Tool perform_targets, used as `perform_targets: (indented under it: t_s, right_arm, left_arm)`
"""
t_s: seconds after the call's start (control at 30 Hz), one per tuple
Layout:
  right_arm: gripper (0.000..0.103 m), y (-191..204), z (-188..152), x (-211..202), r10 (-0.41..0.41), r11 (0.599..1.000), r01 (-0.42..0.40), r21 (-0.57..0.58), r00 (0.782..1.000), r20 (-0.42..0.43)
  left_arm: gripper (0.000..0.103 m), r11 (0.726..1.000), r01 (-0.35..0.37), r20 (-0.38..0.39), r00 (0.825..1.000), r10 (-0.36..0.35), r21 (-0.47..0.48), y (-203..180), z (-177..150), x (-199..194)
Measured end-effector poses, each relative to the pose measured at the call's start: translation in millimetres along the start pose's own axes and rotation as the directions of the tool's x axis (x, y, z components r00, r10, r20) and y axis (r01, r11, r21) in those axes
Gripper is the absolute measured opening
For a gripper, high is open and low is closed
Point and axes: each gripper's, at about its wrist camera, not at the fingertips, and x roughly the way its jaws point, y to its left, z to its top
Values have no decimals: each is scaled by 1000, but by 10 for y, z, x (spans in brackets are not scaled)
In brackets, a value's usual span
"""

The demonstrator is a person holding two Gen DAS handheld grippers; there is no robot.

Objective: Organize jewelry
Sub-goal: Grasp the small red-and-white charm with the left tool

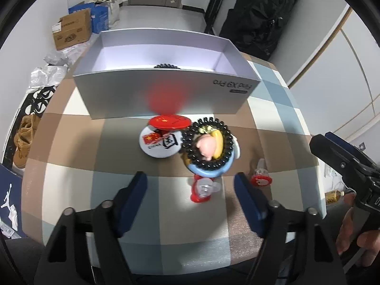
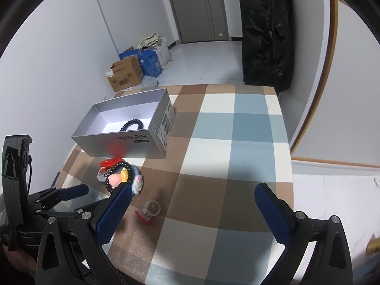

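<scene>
A grey open box (image 1: 166, 92) (image 2: 133, 140) stands on the checked table; a black coil band (image 2: 132, 125) lies inside it, its top just showing in the left wrist view (image 1: 167, 66). In front of the box lie a red flag badge (image 1: 169, 121), a white badge (image 1: 160, 142), a black bead bracelet (image 1: 209, 142) (image 2: 118, 173) around a pink and yellow charm (image 1: 209, 146), and two red-based clear trinkets (image 1: 204, 191) (image 1: 261, 178) (image 2: 149, 211). My left gripper (image 1: 191, 190) is open just before the trinkets. My right gripper (image 2: 192, 204) is open over the table.
Cardboard and blue boxes (image 2: 133, 71) sit on the floor by the far wall. A black backpack (image 2: 268, 33) hangs beyond the table's far corner. Shoes (image 1: 23, 140) and bags lie on the floor left of the table.
</scene>
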Motion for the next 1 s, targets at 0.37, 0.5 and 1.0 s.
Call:
perform_targets:
  t_s: [0.37,0.5,1.0]
  right_arm:
    - [103,-28,-8,-30,1,1000,-1,13,1000,0]
    - [103,-28,-10,-29,0,1000,0,14,1000,0]
    - [103,-50,-12,23,14,999,-14,30,1000,-12]
  left_arm:
    - [31,1000,23,-26,999,-23,3,-42,-1,29]
    - [15,998,64,-37,997,-64,-7,-37,-1,14]
    - [15,996,67,-54,996,-64,62,-130,-24,-51]
